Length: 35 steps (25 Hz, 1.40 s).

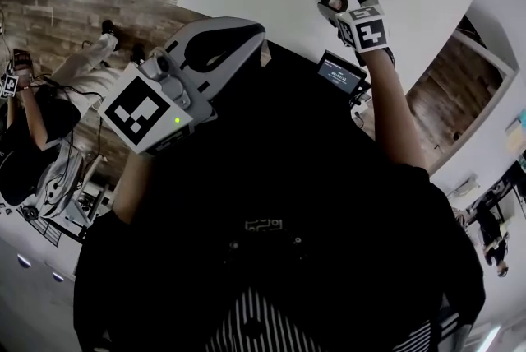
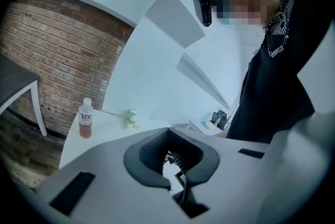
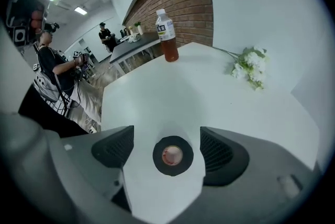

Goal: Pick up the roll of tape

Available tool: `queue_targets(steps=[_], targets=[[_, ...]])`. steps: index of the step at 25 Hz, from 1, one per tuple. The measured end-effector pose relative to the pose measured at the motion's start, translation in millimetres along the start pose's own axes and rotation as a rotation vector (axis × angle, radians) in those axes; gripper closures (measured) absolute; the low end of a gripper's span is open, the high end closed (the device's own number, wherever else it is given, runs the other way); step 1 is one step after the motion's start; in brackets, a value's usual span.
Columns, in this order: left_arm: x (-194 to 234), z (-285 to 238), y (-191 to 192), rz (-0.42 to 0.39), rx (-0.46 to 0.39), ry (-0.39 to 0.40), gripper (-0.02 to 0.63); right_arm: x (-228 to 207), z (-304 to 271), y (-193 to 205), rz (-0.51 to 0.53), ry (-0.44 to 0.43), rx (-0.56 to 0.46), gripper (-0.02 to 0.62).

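Right gripper: jaws spread wide and pointing steeply down at the white table. The roll of tape lies flat on the tabletop, centred between the two dark ribbed pads. There is clear white table on either side of the roll, so neither pad touches it and nothing is gripped. The roll is black with a pale reddish core and sits at lower centre of the right gripper view. In the head view it is at upper right, near the table's near edge, just left of this gripper's marker cube.

Left gripper: jaw tips brought together, the curved pads enclosing an empty loop, nothing held. It is held off the table at centre left of the head view.

Elsewhere on the table, at the top of the right gripper view: a capped bottle of amber drink stands upright near the far edge. A sprig of white flowers lies at upper right, well apart from the tape. A brick wall is behind.
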<state>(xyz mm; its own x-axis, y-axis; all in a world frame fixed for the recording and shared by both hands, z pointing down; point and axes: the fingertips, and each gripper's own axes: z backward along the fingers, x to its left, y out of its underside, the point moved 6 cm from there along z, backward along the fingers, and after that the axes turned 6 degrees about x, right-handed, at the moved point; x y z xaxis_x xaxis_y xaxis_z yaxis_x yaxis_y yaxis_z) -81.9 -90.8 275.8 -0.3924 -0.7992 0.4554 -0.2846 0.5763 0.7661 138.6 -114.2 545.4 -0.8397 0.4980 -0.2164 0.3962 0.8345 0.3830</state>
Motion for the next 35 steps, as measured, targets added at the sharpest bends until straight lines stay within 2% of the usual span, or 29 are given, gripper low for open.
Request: queue_targets(steps=[3, 7, 12, 18, 22, 28, 32, 35], targets=[[-1.2, 3.0, 3.6, 0.011, -0.005, -0.020, 0.600, -4.9, -12.1, 10.3, -0.031, -0.006, 0.037, 0.213], [-0.4, 8.9, 10.6, 0.010, -0.001, -0.042, 0.600, -10.5, -26.4, 21.4, 0.010, 0.059, 0.116, 0.213], [0.8, 10.9, 18.3, 0.018, -0.013, -0.077, 0.600, -14.2, -44.6, 33.1, 0.004, 0.044, 0.166, 0.213], [-0.2, 10.6, 25.6, 0.027, -0.003, -0.102, 0.600, -8.6, -54.0, 27.8, 0.078, 0.083, 0.202, 0.215], [-3.2, 10.1, 29.1, 0.032, -0.010, -0.110, 0.600, -6.2, -57.4, 28.1, 0.152, 0.100, 0.207, 0.221], [-5.9, 12.1, 25.9, 0.019, -0.014, -0.122, 0.600, -5.8, -55.2, 22.1, 0.184, 0.102, 0.220, 0.236], [-13.9, 12.5, 19.4, -0.023, -0.029, -0.115, 0.600, -7.9, -43.9, 30.7, 0.130, 0.096, 0.213, 0.241], [-20.8, 15.2, 13.2, -0.047, -0.031, -0.107, 0.600, -6.6, -21.6, 25.1, 0.122, 0.108, 0.152, 0.241]])
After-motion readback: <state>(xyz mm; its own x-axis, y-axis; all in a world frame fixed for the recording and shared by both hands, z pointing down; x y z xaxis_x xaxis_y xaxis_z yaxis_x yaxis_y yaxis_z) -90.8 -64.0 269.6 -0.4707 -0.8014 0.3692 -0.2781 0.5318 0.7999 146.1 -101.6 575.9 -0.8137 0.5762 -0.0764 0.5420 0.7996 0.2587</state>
